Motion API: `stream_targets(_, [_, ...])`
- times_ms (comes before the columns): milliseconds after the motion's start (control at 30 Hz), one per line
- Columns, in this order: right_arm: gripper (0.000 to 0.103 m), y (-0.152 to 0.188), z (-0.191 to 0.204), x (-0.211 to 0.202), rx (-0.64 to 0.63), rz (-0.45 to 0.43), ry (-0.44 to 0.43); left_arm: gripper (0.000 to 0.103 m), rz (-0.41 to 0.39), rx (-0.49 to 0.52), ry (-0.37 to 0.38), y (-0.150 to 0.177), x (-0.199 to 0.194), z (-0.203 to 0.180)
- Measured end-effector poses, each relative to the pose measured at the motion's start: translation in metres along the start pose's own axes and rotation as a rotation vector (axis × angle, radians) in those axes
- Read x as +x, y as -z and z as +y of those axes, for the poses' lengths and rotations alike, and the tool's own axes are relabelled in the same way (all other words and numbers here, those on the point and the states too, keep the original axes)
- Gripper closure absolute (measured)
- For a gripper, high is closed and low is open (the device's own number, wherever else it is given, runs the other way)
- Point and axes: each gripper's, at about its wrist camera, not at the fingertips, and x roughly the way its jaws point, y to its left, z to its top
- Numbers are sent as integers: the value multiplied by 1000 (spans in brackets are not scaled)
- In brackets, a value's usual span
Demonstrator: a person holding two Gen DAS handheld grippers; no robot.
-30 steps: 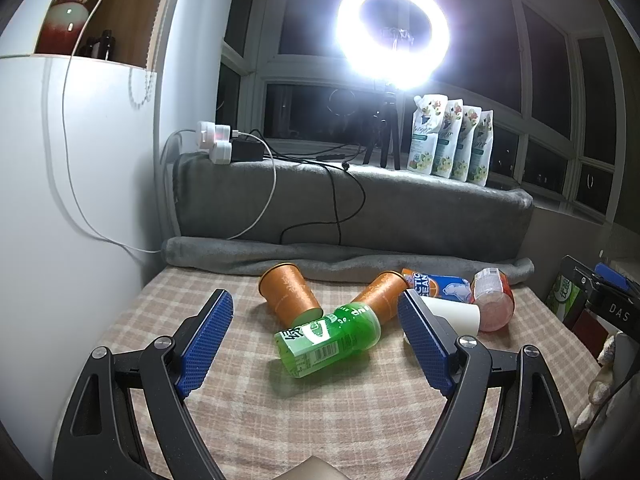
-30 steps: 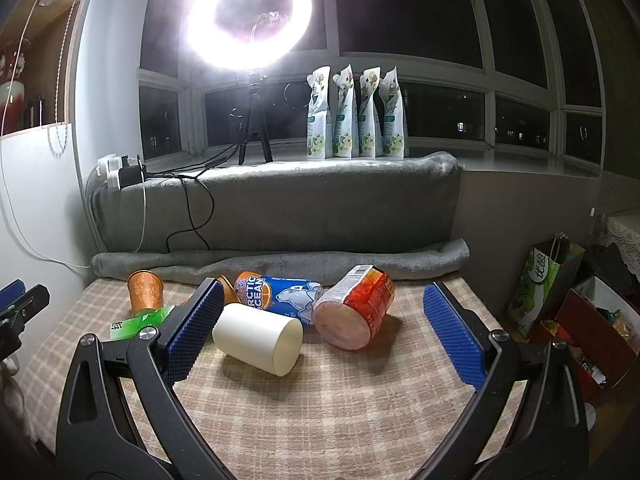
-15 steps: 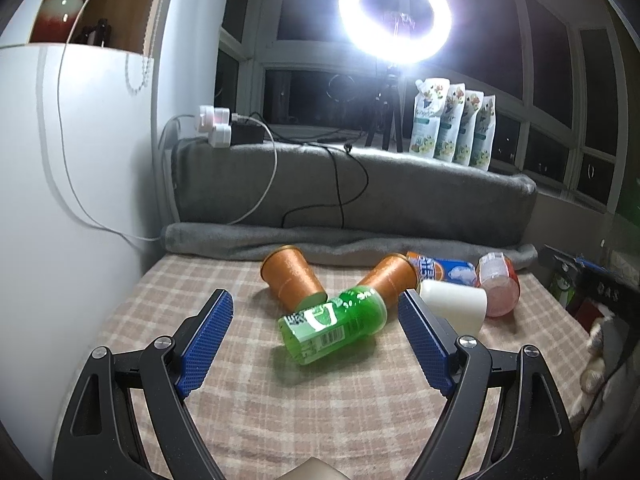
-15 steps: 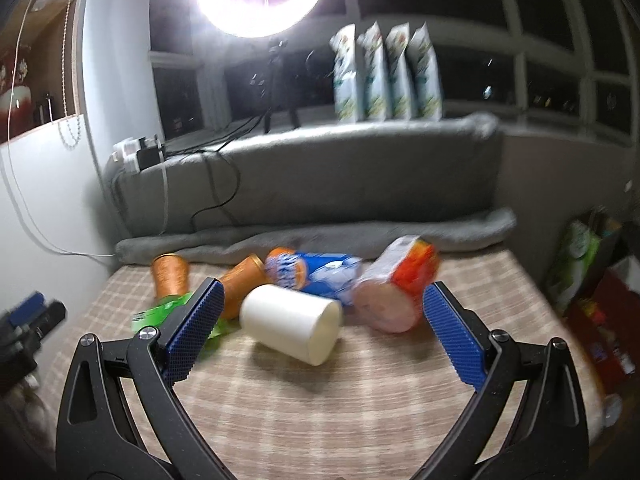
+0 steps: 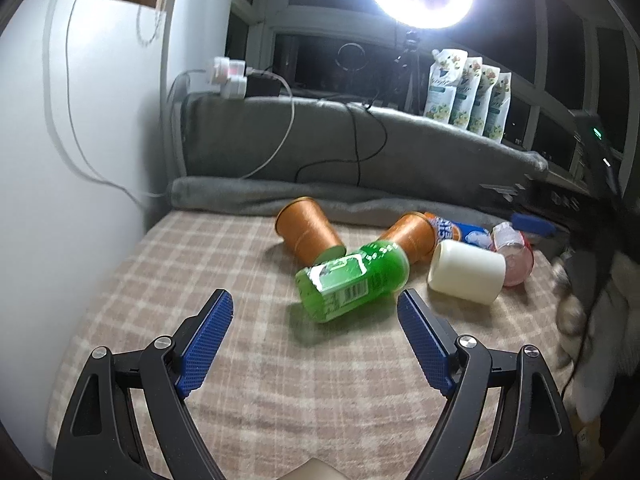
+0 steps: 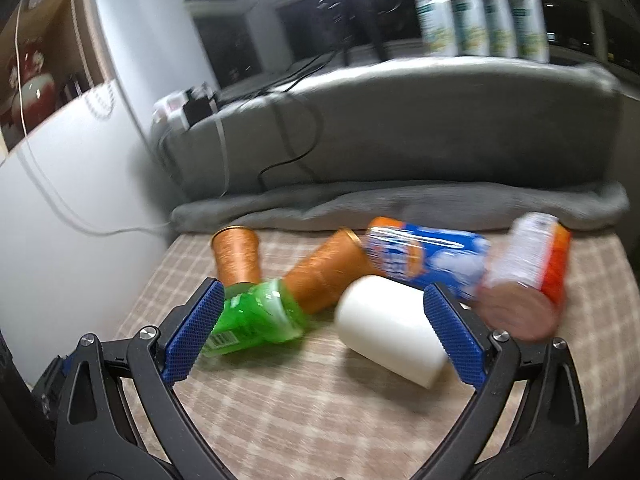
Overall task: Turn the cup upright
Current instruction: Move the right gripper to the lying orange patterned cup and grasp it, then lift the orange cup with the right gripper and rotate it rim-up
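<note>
A white cup (image 6: 390, 336) lies on its side on the checked cloth; it also shows in the left wrist view (image 5: 466, 271). Two orange cups (image 5: 306, 233) (image 5: 410, 236) lie on their sides behind a green bottle (image 5: 352, 280). In the right wrist view the orange cups (image 6: 236, 254) (image 6: 328, 270) lie left of the white cup, with the green bottle (image 6: 256, 320) in front. My right gripper (image 6: 318, 330) is open, its right finger beside the white cup. My left gripper (image 5: 316, 340) is open and empty, just in front of the green bottle.
A blue and orange can (image 6: 424, 256) and a red and white container (image 6: 528, 276) lie on their sides at the right. A grey rolled blanket (image 5: 240, 196) edges the back. A white wall (image 5: 80, 160) stands at the left. Cables (image 5: 280, 120) hang behind.
Both grippers have moved forward and tilted down toward the objects. The right gripper has swung left, so the white cup now lies between its fingers. Both stay open.
</note>
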Motion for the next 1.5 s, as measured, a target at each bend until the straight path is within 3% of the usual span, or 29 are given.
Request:
stream_targets(167, [2,-18,29,45,-64,104,-76,18,31,-22,-17,8,5,14])
stream_targets(400, [2,-34,70,112,-175,242,-109,18,57,-82,-53,15,11,39])
stream_targets(667, [2,-42,100,173,-263,361,-85,18,71,-137,-78,16,15,62])
stream_targets(1000, [2,-38,114,212,-334,451,-36,18,76,-175,-90,17,18,78])
stream_targets(1200, [6,-35,114,227,-339,497,-29,18,74,-183,-93,17,20,82])
stream_targets(1400, [17,-31,117,237,-345,525,-31,18,73,-190,-95,17,19,85])
stream_targets(1500, [30,-29,117,239,-342,530,-34,18,70,-190,-97,16,18,85])
